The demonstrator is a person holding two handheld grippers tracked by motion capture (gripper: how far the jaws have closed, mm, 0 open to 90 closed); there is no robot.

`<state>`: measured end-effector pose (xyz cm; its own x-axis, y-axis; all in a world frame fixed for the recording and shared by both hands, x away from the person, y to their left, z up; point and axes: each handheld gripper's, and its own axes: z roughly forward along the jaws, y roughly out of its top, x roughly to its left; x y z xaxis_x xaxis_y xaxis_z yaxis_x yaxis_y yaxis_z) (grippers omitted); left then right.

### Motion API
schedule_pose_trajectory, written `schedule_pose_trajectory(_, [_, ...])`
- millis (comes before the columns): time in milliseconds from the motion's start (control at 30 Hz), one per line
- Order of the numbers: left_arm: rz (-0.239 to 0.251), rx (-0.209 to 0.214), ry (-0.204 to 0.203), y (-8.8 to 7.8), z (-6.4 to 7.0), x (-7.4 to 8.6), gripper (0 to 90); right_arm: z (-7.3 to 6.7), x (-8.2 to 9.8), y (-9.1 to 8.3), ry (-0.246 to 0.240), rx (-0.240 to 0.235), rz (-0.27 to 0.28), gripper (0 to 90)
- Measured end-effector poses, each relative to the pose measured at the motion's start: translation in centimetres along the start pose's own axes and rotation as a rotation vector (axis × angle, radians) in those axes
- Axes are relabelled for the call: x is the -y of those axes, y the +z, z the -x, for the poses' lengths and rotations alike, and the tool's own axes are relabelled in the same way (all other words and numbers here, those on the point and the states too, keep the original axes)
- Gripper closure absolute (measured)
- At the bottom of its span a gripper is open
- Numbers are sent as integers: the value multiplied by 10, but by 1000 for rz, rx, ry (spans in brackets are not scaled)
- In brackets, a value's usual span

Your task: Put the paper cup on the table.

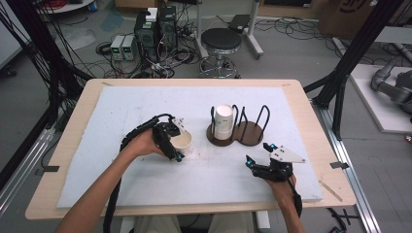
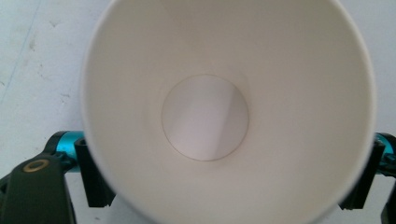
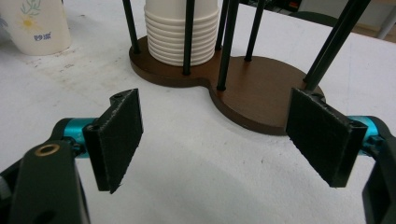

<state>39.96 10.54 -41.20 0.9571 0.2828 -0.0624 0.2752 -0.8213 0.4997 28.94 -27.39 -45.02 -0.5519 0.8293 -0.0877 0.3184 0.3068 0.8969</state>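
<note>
A white paper cup (image 1: 183, 141) stands on the white mat left of centre. My left gripper (image 1: 179, 140) straddles it from above. In the left gripper view I look straight down into the empty cup (image 2: 205, 116), with one black pad (image 2: 95, 186) outside each side of the rim; the flared rim hides any contact. A dark wooden cup holder (image 1: 248, 135) with black wire loops holds a stack of white cups (image 1: 224, 121) in its left bay. My right gripper (image 1: 258, 154) rests open and empty near the front right. It faces the holder (image 3: 261, 93), the stack (image 3: 182, 32) and the flower-printed cup (image 3: 35, 23).
The white foam mat (image 1: 145, 107) covers most of the wooden table (image 1: 73, 126). The holder's right bay (image 1: 252, 131) is empty. Behind the table on the floor are a black stool (image 1: 221, 41), computer cases (image 1: 155, 29) and tangled cables.
</note>
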Motion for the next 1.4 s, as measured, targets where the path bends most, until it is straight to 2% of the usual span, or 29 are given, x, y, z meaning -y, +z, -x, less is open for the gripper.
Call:
schedule_pose_trajectory(300, [104, -29, -42, -18, 8, 32, 151, 0, 0, 1, 5, -5, 0, 199])
schedule_pose_trajectory(333, [99, -30, -45, -20, 9, 35, 151, 0, 0, 1, 6, -3, -2, 198])
schedule_pose_trajectory(400, [150, -46, -50, -25, 11, 43, 151, 0, 0, 0, 12, -5, -3, 199])
schedule_pose_trajectory(433, [159, -42, -59, -28, 12, 47, 151, 1, 0, 0, 7, -4, 0, 198])
schedule_pose_trajectory(500, [185, -66, -61, -32, 15, 54, 151, 0, 0, 0, 11, -3, 1, 198])
schedule_pose_trajectory(567, [224, -74, -87, -35, 17, 62, 151, 0, 0, 0, 13, -3, 2, 199])
schedule_pose_trajectory(633, [255, -98, -100, -38, 19, 70, 151, 0, 0, 0, 12, -1, 4, 199])
schedule_pose_trajectory(667, [286, -107, -124, -38, 21, 75, 150, 0, 0, 0, 13, -3, 4, 198])
schedule_pose_trajectory(833, [385, -175, -179, -39, 31, 98, 145, 0, 0, 0, 10, -2, 2, 198])
schedule_pose_trajectory(1033, [536, -302, -279, -41, 42, 128, 145, 0, 0, 0, 11, 0, 1, 198])
schedule_pose_trajectory(1167, [625, -358, -325, -42, 48, 143, 145, 1, 0, 0, 7, 5, 9, 198])
schedule_pose_trajectory(1300, [686, -402, -346, -41, 53, 155, 145, 0, 0, -1, 4, 7, 9, 198])
schedule_pose_trajectory(1400, [712, -416, -361, -40, 54, 161, 141, -1, 0, -1, 7, 6, 7, 198])
